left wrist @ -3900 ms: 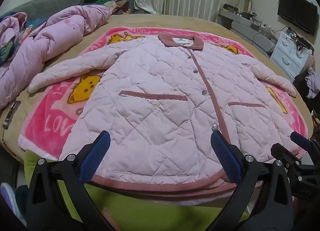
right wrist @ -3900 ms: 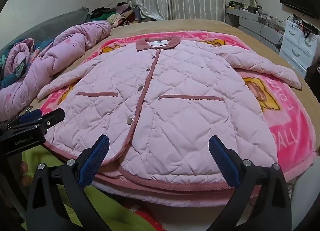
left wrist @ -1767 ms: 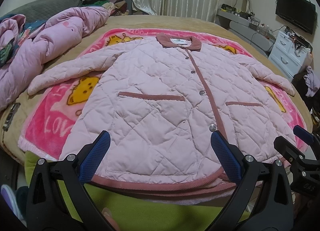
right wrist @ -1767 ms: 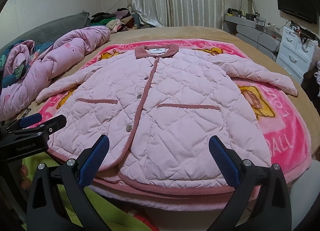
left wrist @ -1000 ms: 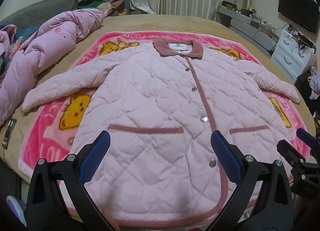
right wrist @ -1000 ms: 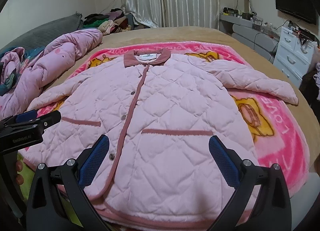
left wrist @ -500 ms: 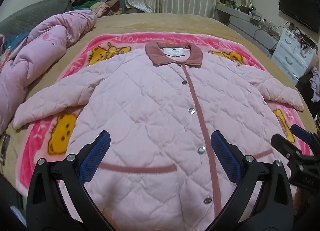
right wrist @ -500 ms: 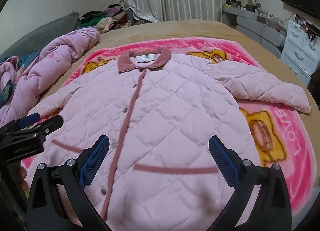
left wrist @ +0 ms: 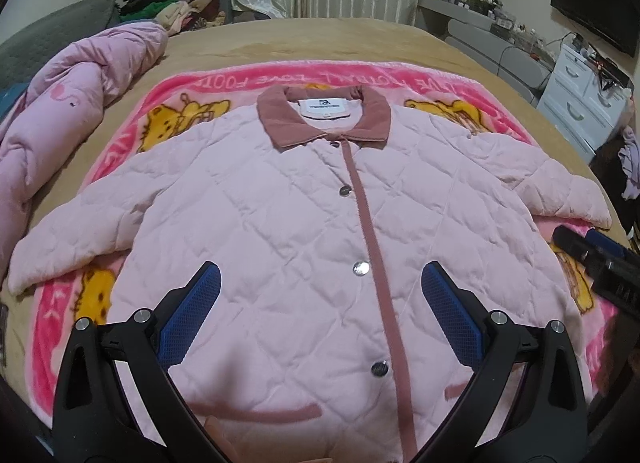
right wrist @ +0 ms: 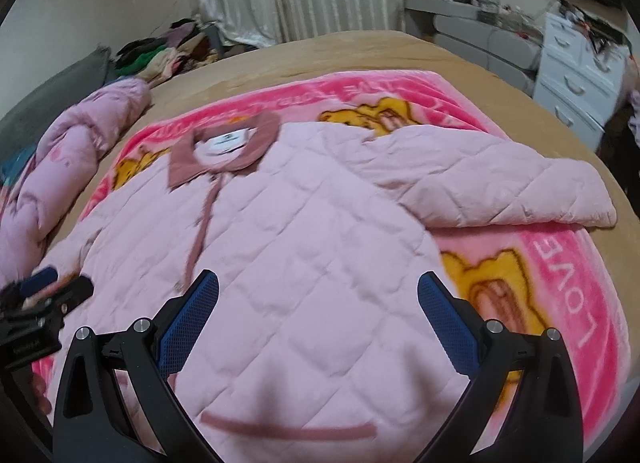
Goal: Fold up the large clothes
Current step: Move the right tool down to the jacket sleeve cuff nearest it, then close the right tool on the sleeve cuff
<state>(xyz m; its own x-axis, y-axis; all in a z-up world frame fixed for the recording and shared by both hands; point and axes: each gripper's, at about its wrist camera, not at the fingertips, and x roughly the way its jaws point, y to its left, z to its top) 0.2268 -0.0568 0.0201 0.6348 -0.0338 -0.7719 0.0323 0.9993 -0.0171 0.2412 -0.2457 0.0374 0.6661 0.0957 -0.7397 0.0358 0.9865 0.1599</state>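
One jacket (left wrist: 288, 223), pink, quilted, lies flat and buttoned on one blanket (left wrist: 208, 83) atop the bed (left wrist: 320, 39); two sleeves spread out, one collar (left wrist: 324, 119) at the far end, three snaps visible. One crumpled duvet (left wrist: 72, 103) lies at your left. Your two grippers, left gripper (left wrist: 320, 295) and right gripper (right wrist: 318, 299), both hang over the jacket with fingers spread wide, holding nothing. Since half a second ago both have advanced toward the collar, the right one swinging toward the right sleeve (right wrist: 500, 183).
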